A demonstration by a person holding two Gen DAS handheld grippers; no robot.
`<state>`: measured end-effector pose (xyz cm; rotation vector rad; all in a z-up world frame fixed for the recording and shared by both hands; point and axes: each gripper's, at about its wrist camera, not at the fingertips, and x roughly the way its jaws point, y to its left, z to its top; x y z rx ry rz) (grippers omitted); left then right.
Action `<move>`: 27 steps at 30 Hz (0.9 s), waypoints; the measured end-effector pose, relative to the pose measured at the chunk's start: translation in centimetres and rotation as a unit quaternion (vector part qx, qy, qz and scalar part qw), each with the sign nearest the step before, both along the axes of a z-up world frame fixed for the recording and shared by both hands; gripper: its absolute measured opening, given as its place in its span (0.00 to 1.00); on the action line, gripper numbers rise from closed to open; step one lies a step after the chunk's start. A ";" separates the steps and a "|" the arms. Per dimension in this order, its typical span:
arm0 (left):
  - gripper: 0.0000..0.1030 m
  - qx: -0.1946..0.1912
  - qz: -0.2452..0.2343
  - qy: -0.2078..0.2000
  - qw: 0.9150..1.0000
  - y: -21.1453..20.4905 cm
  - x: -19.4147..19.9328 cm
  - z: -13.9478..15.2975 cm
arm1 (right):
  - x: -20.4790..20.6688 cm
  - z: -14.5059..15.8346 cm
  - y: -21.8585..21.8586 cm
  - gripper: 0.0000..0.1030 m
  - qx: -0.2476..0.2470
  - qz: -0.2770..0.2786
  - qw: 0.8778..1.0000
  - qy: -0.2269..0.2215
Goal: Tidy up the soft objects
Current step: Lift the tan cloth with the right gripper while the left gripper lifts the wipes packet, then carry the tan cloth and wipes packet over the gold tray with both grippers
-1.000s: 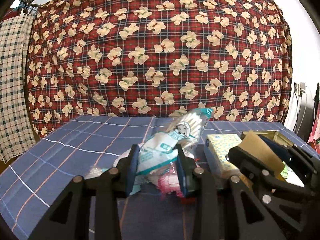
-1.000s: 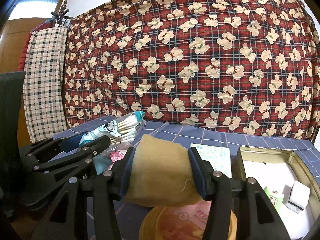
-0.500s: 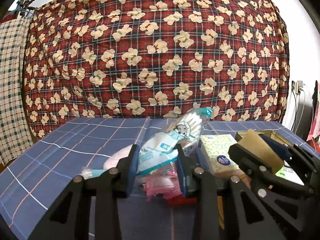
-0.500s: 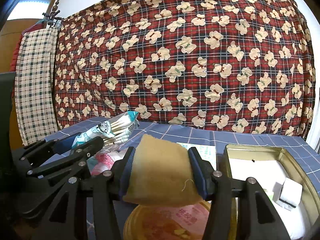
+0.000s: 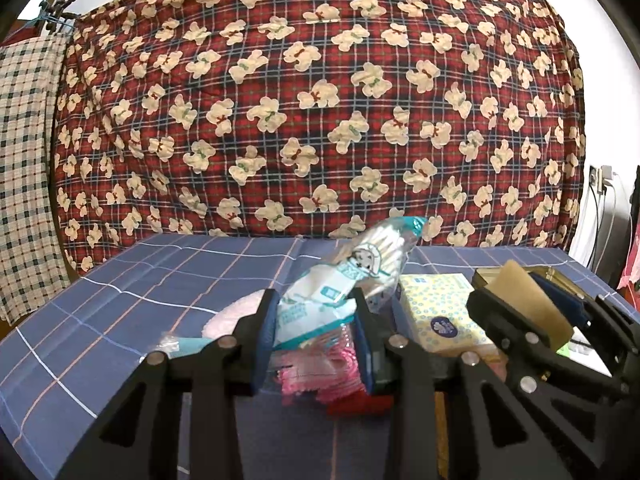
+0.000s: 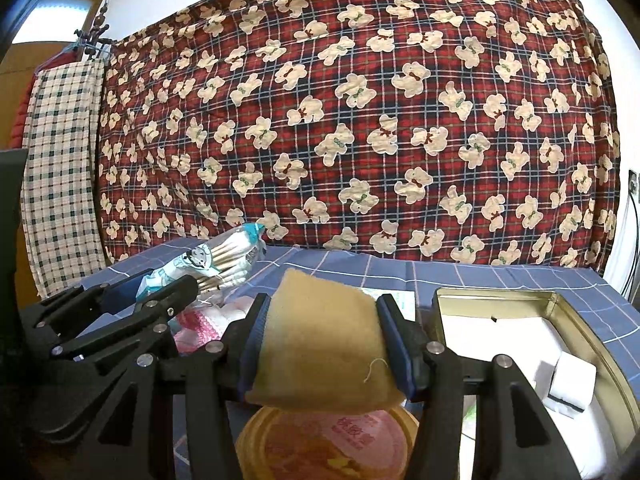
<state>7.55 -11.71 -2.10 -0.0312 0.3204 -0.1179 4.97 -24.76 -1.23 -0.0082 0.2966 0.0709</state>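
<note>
My left gripper (image 5: pixel 316 328) is shut on a clear bag of cotton swabs (image 5: pixel 348 276) with teal print, held above the blue checked cloth. The same bag (image 6: pixel 216 260) shows at the left of the right wrist view, in the left gripper (image 6: pixel 160 284). My right gripper (image 6: pixel 322 344) is shut on a tan sponge (image 6: pixel 324 348), which also appears at the right of the left wrist view as the sponge (image 5: pixel 528 304). Below the swab bag lies a pink packet (image 5: pixel 320 372). An open gold tin (image 6: pixel 580 344) with a white lining sits to the right.
A yellow-dotted tissue pack (image 5: pixel 440 312) lies between the grippers. A round gold-rimmed lid (image 6: pixel 328 444) is under the sponge. Small white boxes (image 6: pixel 570 384) rest inside the tin. A red bear-print blanket (image 5: pixel 320 100) hangs behind the table (image 5: pixel 120 300).
Both grippers keep their grip. The views have shifted slightly, with the table contents sitting a little lower and the tin sliding leftward in the right wrist view.
</note>
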 end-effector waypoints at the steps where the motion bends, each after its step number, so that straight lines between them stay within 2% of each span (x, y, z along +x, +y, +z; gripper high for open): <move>1: 0.33 -0.001 0.000 0.000 1.000 0.0 0.0 0.0 | 0.0 0.0 0.0 0.55 -0.001 -0.001 1.000 0.001; 12: 0.33 -0.007 -0.012 0.010 1.000 -0.7 0.4 0.0 | -0.1 0.1 -0.9 0.55 0.006 -0.018 1.000 -0.004; 27: 0.33 -0.012 -0.017 -0.004 1.000 -1.9 -0.2 0.1 | -0.7 0.3 -2.2 0.55 0.021 -0.033 0.999 -0.014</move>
